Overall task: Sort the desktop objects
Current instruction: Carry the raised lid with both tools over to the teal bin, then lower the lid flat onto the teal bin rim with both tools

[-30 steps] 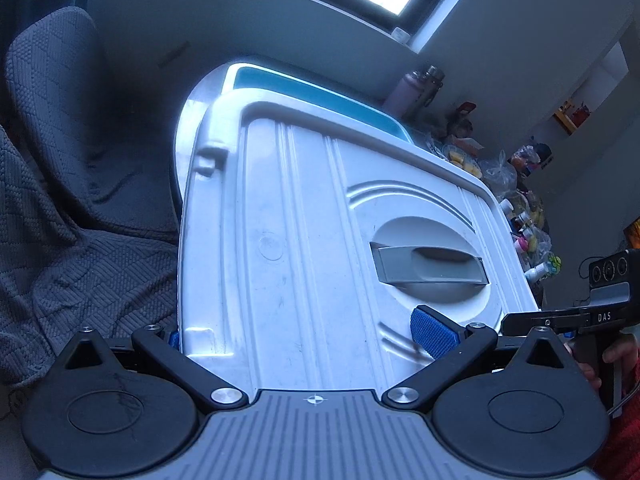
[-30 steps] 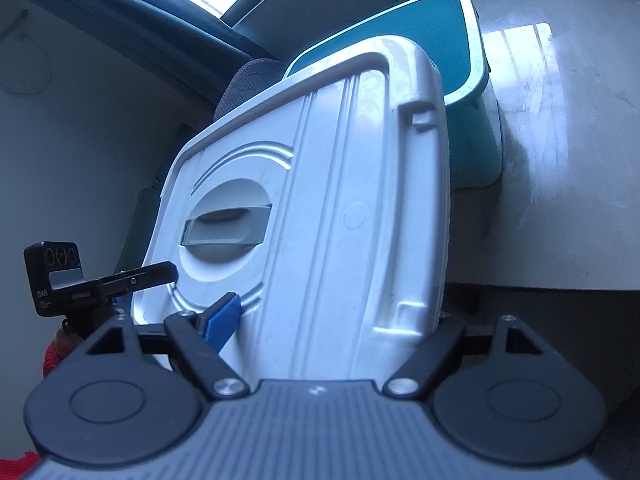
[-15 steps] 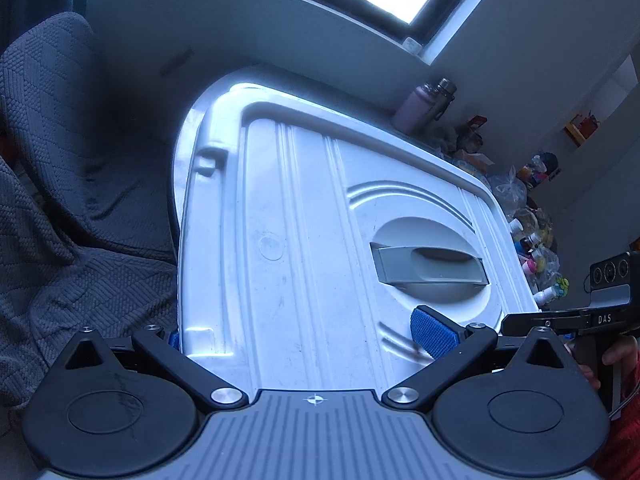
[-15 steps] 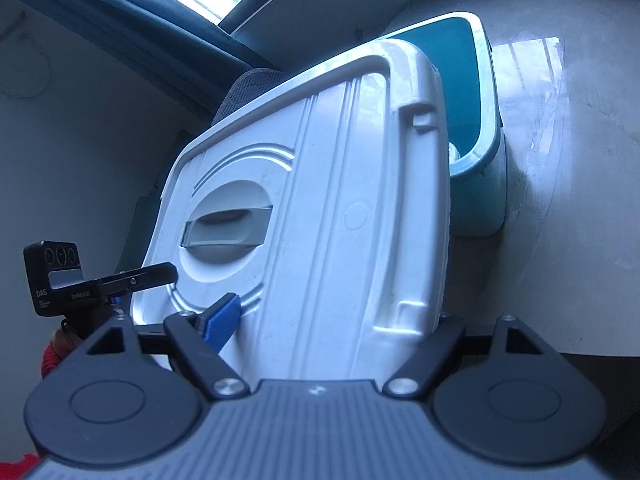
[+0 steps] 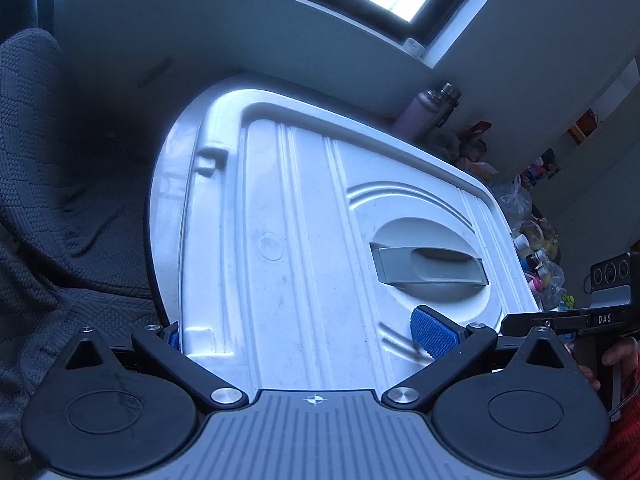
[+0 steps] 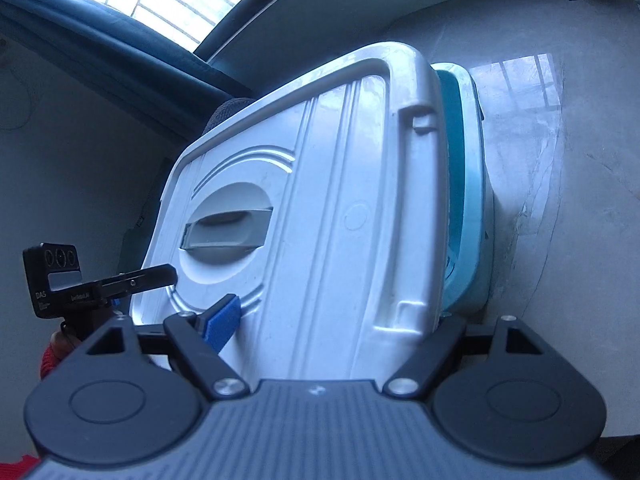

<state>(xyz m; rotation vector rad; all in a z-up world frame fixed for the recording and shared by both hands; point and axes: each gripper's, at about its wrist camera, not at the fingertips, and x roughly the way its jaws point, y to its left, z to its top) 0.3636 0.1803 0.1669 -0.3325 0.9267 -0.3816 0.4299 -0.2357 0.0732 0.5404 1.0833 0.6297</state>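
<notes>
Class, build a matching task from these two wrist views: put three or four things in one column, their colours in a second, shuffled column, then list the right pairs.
Things:
1. ribbed plastic box lid
2. storage box under the lid
3. insulated bottle by the wall
4. gripper pad on the lid

Colours:
A. teal
B. blue
C. white
D. pinkish-purple

Pairs: 1-C, 2-A, 3-D, 4-B

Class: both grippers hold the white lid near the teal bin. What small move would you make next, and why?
Probably carry the white lid a little further across the teal bin, then lower it level. The left gripper and right gripper each have jaws clamped on a lid edge, and in the right wrist view one side of the bin's rim shows uncovered beside the lid.
</notes>
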